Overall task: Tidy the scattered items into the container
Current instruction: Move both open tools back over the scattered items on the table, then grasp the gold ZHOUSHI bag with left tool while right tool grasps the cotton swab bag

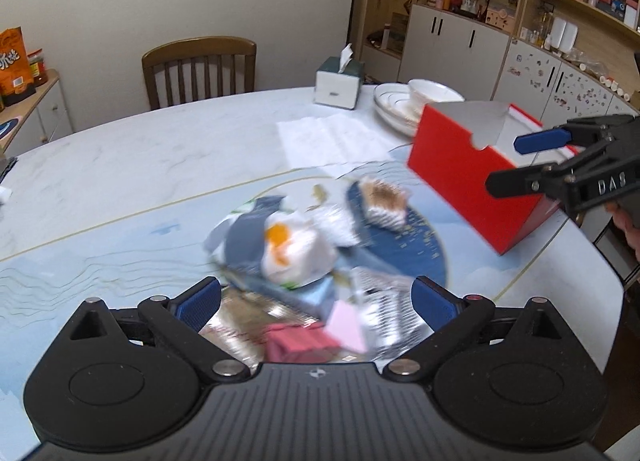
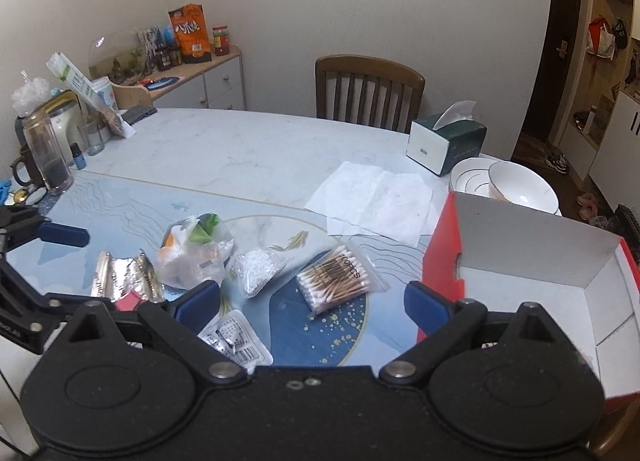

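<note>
The left hand-held gripper [image 1: 316, 301] is spread wide above the pile of small items, and nothing is pinched between its blue pads. The right hand-held gripper [image 2: 312, 299] is also spread, with nothing between its pads; its right pad is just beside the red wall of the box.

The red box [image 2: 536, 261] stands open on the right part of the surface [image 2: 240, 141], and its white inside shows no items. The scattered items lie on the blue mat near the middle: a bag of cotton swabs [image 2: 338, 279], a small bag of white beads [image 2: 258, 271], a white plastic bag [image 2: 192, 257] with orange and green things inside, a foil packet [image 2: 120, 273] and a blister pack [image 2: 236, 337]. In the left wrist view these items are blurred.

Behind them lie white paper sheets [image 2: 376, 197], a tissue box [image 2: 444, 141] and stacked white bowls [image 2: 516, 185]. A wooden chair [image 2: 368, 89] stands at the far side.
</note>
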